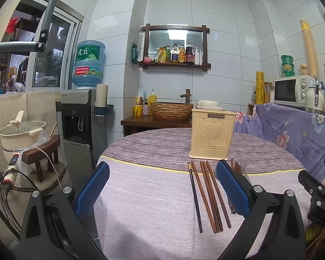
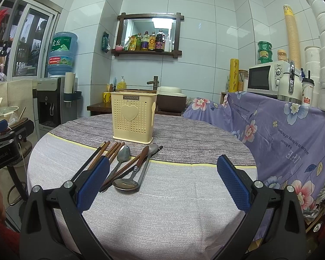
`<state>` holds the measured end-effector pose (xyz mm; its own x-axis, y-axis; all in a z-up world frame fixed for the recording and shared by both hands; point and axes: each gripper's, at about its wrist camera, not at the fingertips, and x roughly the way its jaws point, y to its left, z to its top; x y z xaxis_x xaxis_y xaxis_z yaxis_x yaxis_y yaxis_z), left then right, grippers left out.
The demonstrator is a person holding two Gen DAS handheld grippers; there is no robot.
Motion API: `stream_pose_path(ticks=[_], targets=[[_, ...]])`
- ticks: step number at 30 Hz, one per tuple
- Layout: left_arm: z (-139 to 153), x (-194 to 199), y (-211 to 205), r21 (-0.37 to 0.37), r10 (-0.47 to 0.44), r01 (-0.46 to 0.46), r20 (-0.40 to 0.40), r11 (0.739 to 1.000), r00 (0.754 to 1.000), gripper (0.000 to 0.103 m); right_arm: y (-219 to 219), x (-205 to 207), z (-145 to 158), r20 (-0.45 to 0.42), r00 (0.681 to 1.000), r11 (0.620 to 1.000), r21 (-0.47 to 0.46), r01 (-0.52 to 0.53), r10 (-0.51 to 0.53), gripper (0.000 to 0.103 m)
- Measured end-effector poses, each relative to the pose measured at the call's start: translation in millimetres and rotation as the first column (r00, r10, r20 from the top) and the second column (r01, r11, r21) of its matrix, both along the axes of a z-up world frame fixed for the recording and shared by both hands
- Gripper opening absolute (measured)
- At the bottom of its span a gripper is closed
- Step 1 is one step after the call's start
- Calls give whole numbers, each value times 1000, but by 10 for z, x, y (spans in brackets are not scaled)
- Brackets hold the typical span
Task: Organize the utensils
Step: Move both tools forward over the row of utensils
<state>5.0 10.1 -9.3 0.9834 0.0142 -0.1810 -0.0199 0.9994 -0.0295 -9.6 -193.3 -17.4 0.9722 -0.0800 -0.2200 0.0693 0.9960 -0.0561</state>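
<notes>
A cream perforated utensil holder [image 1: 212, 135] with a heart on its front stands upright on the round table; it also shows in the right wrist view [image 2: 133, 118]. In front of it lie several brown chopsticks [image 1: 212, 195] and one dark chopstick [image 1: 195, 199], side by side. Spoons [image 2: 124, 183] and more chopsticks [image 2: 110, 153] lie beside them. My left gripper [image 1: 162, 190] is open and empty, above the table left of the chopsticks. My right gripper [image 2: 162, 184] is open and empty, its left finger [image 2: 93, 182] over the chopstick ends.
The round table [image 2: 162, 205] has a pale and grey-striped cloth. A floral purple cloth [image 2: 281, 134] covers a counter at the right with a microwave [image 2: 264, 78]. A water dispenser [image 1: 80, 117] and a wooden stool [image 1: 43, 153] stand at the left.
</notes>
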Motion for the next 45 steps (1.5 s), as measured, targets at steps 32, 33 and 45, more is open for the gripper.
stream_pose_path(ticks=[32,33,45], targets=[[-286,1520,76,-116,-200,162,-563,980,802,63,-384,1329,-204,-443,896,996,86,9,30,86],[-276,1560,24,-106,-205,176,-568,979,797,59,-338,1381,-210,-453,891,997,80,-1,37,80],[-357,1897,-256,-57,-205,219,-632,974,747,45,-184,1953,-294,-560,819,985,171,-35,126,47]])
